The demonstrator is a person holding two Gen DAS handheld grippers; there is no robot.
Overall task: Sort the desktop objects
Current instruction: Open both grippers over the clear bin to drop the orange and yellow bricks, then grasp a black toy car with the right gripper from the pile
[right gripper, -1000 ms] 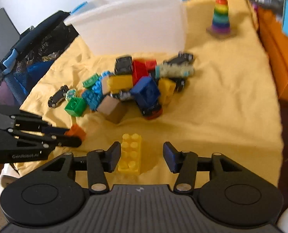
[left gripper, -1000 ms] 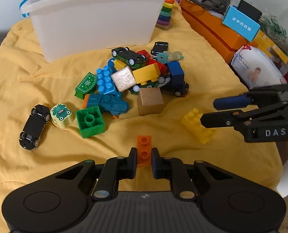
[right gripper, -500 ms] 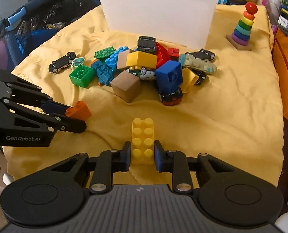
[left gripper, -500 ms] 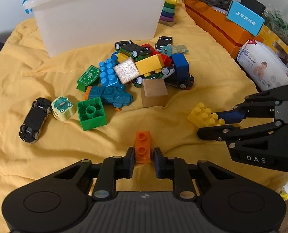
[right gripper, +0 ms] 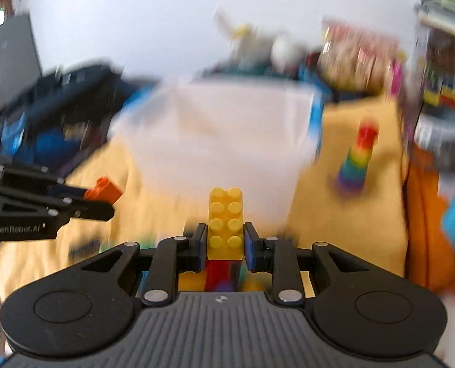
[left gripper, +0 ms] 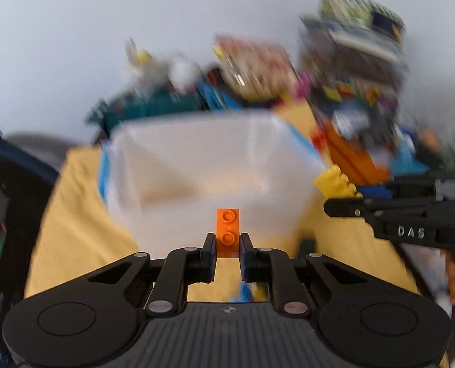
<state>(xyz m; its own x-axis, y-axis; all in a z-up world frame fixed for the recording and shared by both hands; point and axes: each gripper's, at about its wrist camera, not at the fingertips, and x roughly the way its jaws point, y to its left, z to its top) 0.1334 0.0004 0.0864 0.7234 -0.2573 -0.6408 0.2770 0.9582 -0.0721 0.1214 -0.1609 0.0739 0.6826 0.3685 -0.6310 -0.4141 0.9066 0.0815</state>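
My left gripper [left gripper: 227,242] is shut on a small orange brick [left gripper: 227,230] and holds it in the air in front of the white plastic bin [left gripper: 209,165]. My right gripper [right gripper: 226,240] is shut on a yellow studded brick [right gripper: 226,222], also lifted and facing the bin [right gripper: 218,141]. The right gripper with the yellow brick [left gripper: 334,182] shows at the right of the left wrist view. The left gripper with the orange brick [right gripper: 105,188] shows at the left of the right wrist view. Both views are motion-blurred. The toy pile is mostly hidden below the grippers.
The bin stands on a yellow cloth [right gripper: 334,214]. A rainbow stacking toy [right gripper: 357,159] stands right of the bin. Orange boxes [left gripper: 350,156] and cluttered shelves line the right side. Dark bags [right gripper: 52,107] lie at the left.
Both grippers have lifted their bricks off the cloth and swung up toward the bin. The right gripper closed on the yellow brick a second ago.
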